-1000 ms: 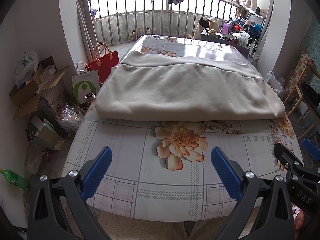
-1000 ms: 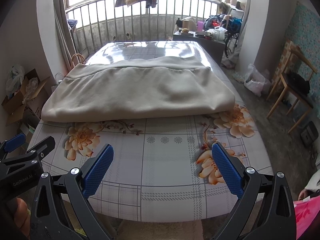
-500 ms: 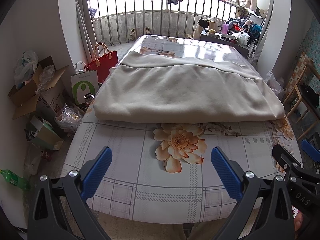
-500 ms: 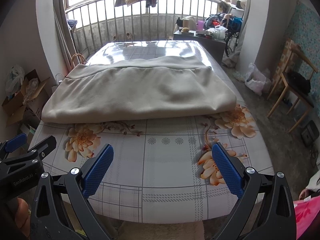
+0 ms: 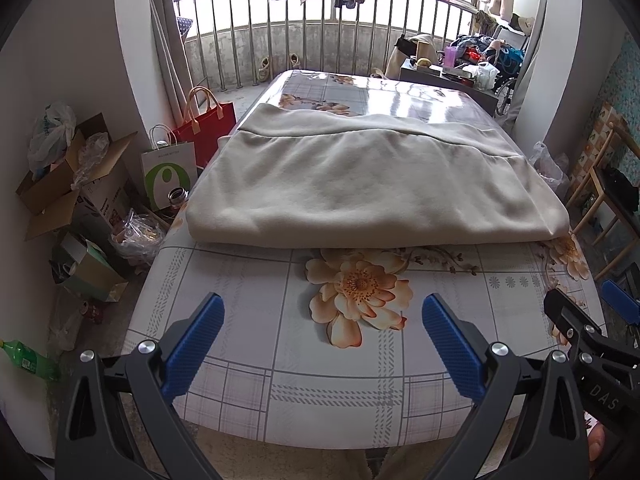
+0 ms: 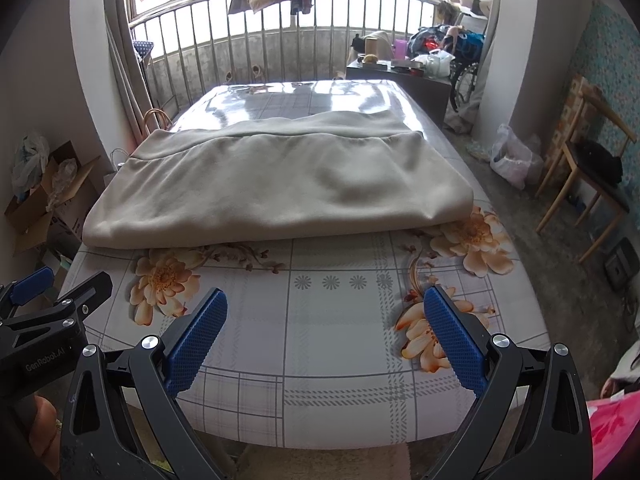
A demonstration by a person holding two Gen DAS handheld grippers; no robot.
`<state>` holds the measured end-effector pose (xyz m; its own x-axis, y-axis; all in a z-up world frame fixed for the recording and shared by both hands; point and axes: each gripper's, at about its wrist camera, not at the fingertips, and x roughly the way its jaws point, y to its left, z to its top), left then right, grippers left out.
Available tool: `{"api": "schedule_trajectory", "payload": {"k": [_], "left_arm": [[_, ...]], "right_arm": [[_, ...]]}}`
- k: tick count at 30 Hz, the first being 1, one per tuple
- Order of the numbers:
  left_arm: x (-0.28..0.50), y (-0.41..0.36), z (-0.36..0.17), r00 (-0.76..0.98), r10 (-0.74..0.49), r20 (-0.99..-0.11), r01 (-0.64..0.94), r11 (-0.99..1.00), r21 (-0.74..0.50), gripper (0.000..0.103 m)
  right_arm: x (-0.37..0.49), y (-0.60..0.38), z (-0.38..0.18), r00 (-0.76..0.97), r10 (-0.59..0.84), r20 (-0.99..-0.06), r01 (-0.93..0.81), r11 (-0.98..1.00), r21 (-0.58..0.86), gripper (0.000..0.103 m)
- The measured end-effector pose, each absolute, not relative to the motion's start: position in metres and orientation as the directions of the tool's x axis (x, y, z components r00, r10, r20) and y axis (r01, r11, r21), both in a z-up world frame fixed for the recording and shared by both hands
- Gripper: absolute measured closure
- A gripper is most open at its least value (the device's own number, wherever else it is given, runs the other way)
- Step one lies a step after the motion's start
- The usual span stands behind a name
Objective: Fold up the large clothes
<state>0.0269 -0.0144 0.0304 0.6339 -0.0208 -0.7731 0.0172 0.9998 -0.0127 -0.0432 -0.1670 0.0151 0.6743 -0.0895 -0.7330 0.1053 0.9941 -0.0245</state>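
A large beige garment (image 5: 360, 184) lies folded into a wide rectangle across the middle of the floral-cloth table (image 5: 248, 304); it also shows in the right wrist view (image 6: 280, 184). My left gripper (image 5: 322, 312) is open and empty, held above the table's near edge, well short of the garment. My right gripper (image 6: 326, 308) is open and empty too, over the near edge to the right. Each gripper shows at the edge of the other's view.
Cardboard boxes (image 5: 64, 184), paper bags (image 5: 170, 172) and a red bag (image 5: 208, 120) crowd the floor left of the table. A wooden chair (image 6: 588, 184) and a plastic bag (image 6: 512, 156) stand on the right. A balcony railing (image 5: 320, 48) is behind.
Both grippers have drawn back slightly toward the near edge and stayed open. The garment has not moved.
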Motion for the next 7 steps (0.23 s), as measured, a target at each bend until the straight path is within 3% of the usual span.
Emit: {"api": "schedule_trajectory", "payload": {"k": [7], "left_arm": [[0.0277, -0.0137, 0.03, 0.634, -0.016, -0.773, 0.008, 1.0, -0.014, 0.006]], "right_arm": [[-0.0407, -0.1674, 0.0149, 0.673, -0.089, -0.734, 0.109, 0.994, -0.021, 0.008]]}}
